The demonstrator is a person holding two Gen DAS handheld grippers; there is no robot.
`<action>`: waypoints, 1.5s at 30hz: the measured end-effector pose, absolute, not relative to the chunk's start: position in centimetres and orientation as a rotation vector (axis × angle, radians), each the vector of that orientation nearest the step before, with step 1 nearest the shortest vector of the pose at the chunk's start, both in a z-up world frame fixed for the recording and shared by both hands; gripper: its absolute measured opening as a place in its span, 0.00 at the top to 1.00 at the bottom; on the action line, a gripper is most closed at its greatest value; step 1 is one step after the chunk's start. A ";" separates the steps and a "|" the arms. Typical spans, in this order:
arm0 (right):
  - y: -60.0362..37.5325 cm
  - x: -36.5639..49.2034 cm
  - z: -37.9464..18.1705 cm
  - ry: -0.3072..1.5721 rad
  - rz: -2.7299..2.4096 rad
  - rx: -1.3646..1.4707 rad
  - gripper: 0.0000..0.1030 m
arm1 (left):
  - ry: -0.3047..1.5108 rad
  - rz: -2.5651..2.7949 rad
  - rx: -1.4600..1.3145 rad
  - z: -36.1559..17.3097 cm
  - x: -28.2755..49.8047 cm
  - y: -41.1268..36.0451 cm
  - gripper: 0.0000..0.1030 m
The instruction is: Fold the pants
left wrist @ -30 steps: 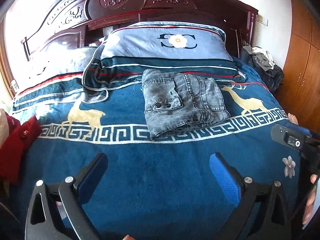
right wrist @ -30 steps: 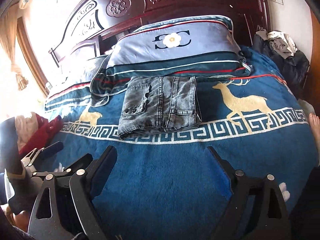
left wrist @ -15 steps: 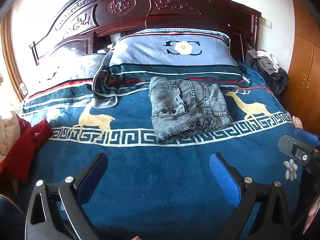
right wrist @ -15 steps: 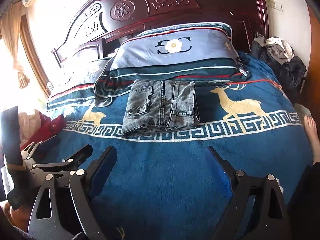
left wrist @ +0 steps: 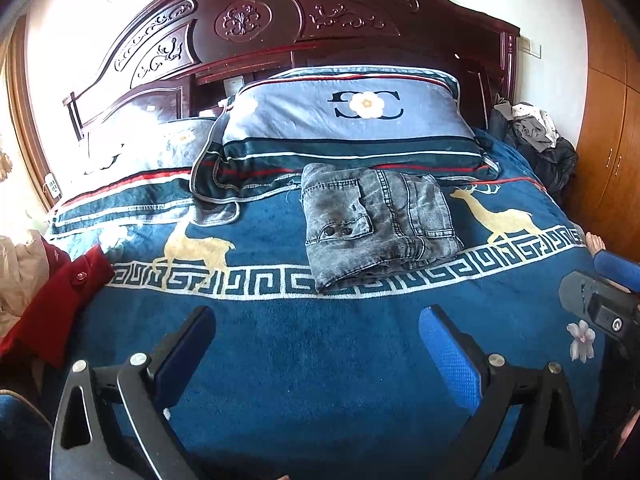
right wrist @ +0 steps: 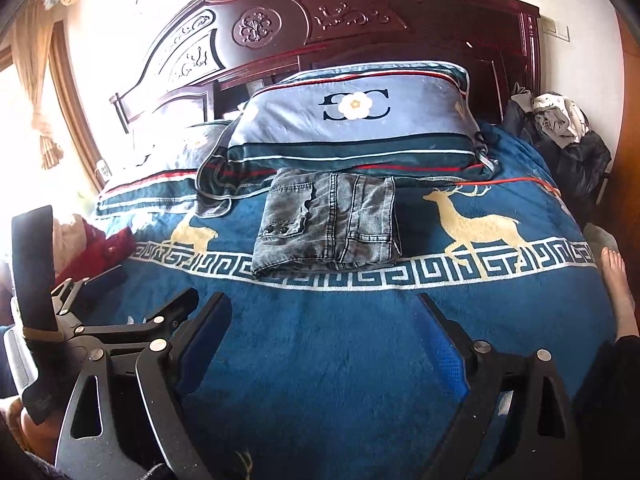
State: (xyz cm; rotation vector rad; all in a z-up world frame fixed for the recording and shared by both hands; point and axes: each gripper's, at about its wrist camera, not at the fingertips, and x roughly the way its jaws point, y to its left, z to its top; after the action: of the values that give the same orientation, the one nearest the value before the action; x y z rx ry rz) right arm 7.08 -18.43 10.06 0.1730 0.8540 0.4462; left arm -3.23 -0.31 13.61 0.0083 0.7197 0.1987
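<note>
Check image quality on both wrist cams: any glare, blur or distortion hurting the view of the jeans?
Left wrist: folded jeans sharp and evenly lit; fisheye bends the headboard; left pillow washed out by glare. Right wrist: window side blown out, curtain hazy, jeans still clear; dark vignette in the corners of both.

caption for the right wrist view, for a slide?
Folded grey jeans lie on the blue deer blanket below the pillow; right gripper open, empty.

Folded grey pants (left wrist: 376,220) lie on the blue blanket (left wrist: 320,360) below the pillow (left wrist: 348,120).
</note>
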 end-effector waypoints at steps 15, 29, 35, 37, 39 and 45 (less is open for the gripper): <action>-18.4 6.8 11.6 0.815 0.447 0.163 0.12 | 0.697 0.199 -0.006 14.5 -3.5 -0.3 0.00; -18.3 6.9 10.7 0.844 0.439 0.175 0.12 | 0.718 0.202 -0.020 13.9 -3.3 0.0 0.00; -18.3 7.1 10.9 0.837 0.437 0.180 0.11 | 0.728 0.199 -0.026 13.6 -3.1 0.1 0.00; -18.3 7.2 11.0 0.834 0.436 0.182 0.11 | 0.732 0.196 -0.036 13.6 -3.0 0.2 0.00; -18.3 7.3 11.1 0.830 0.436 0.185 0.11 | 0.734 0.194 -0.046 13.7 -3.0 0.2 0.00; -18.1 7.5 11.2 0.829 0.437 0.189 0.11 | 0.732 0.194 -0.051 13.7 -2.9 0.2 0.00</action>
State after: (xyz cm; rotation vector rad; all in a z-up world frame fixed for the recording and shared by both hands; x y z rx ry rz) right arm 7.47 -18.12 11.20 0.1888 0.8290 0.4368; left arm -2.88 0.25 13.71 -0.0506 0.7322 0.1939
